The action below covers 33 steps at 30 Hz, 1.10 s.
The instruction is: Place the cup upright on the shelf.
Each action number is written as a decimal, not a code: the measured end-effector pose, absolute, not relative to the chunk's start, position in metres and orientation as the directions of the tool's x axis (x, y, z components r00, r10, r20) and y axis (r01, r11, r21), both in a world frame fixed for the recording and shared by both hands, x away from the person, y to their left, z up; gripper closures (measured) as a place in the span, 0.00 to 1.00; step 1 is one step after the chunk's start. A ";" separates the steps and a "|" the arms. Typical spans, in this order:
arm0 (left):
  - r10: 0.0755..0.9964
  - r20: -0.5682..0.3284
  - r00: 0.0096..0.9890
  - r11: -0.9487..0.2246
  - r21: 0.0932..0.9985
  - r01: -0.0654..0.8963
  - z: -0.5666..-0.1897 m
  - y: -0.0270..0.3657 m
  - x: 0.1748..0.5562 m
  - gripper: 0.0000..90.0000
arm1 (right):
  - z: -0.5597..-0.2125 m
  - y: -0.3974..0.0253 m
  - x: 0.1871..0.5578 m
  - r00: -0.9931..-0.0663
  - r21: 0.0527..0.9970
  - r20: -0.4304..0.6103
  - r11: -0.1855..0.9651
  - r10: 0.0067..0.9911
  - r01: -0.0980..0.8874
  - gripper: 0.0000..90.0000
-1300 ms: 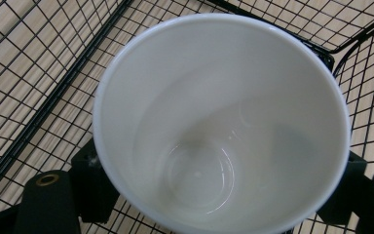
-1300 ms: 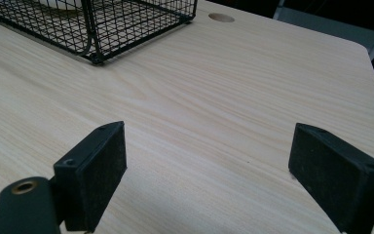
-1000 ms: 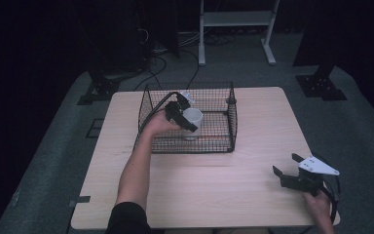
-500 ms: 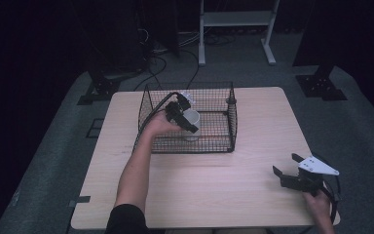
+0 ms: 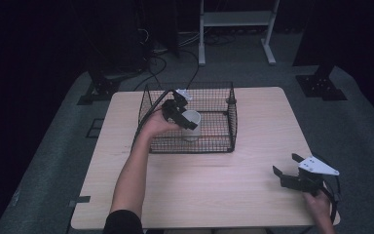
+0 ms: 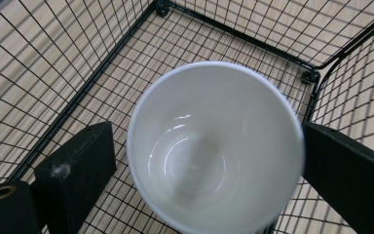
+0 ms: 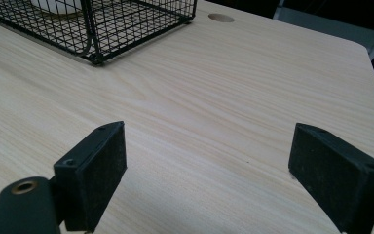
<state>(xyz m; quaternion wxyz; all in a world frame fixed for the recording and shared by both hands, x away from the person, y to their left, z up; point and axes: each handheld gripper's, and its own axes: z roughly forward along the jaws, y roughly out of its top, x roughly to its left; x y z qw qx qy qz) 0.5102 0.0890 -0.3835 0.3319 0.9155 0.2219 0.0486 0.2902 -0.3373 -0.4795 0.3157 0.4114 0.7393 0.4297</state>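
Note:
A white cup (image 5: 192, 123) stands upright and empty inside the black wire basket (image 5: 234, 117) at the back middle of the wooden table (image 5: 214, 195). My left gripper (image 5: 181, 116) reaches down into the basket over the cup. In the left gripper view its jaws straddle the cup (image 6: 214, 146): the right jaw is at the rim, while basket mesh (image 6: 78, 73) shows between the left jaw and the cup. That gripper (image 6: 208, 146) is open. My right gripper (image 5: 285, 164) is near the table's front right corner, open (image 7: 209, 146) over bare wood with nothing between its jaws.
In the right gripper view the basket corner (image 7: 95, 53) lies ahead on the left. A round cable hole (image 7: 221, 18) marks the tabletop near its far edge. A white metal stand (image 5: 236, 19) and cables are on the grey floor behind the table.
The left hand and gripper have shifted only slightly at the cup inside the basket. The right gripper has stayed still.

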 end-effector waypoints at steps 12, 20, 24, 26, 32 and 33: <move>0.449 -0.018 0.893 -0.669 0.656 0.350 -0.362 0.105 0.495 0.08 | -0.479 -0.338 0.291 -0.460 0.895 -0.108 0.288 0.881 0.341 0.15; 0.448 -0.006 0.894 -0.655 0.679 0.332 -0.353 0.110 0.484 0.08 | -0.479 -0.338 0.291 -0.460 0.896 -0.108 0.287 0.882 0.340 0.15; 0.445 -0.008 0.895 -0.655 0.679 0.332 -0.351 0.113 0.481 0.08 | -0.479 -0.338 0.290 -0.459 0.895 -0.107 0.286 0.882 0.341 0.15; 0.444 -0.003 0.896 -0.656 0.680 0.328 -0.349 0.113 0.479 0.08 | -0.479 -0.338 0.290 -0.459 0.896 -0.107 0.286 0.882 0.341 0.15; 0.442 0.011 0.897 -0.659 0.683 0.316 -0.344 0.116 0.470 0.08 | -0.479 -0.338 0.290 -0.461 0.896 -0.111 0.290 0.880 0.338 0.15; 0.440 0.018 0.898 -0.661 0.684 0.310 -0.342 0.117 0.467 0.08 | -0.479 -0.338 0.290 -0.462 0.896 -0.112 0.291 0.880 0.337 0.15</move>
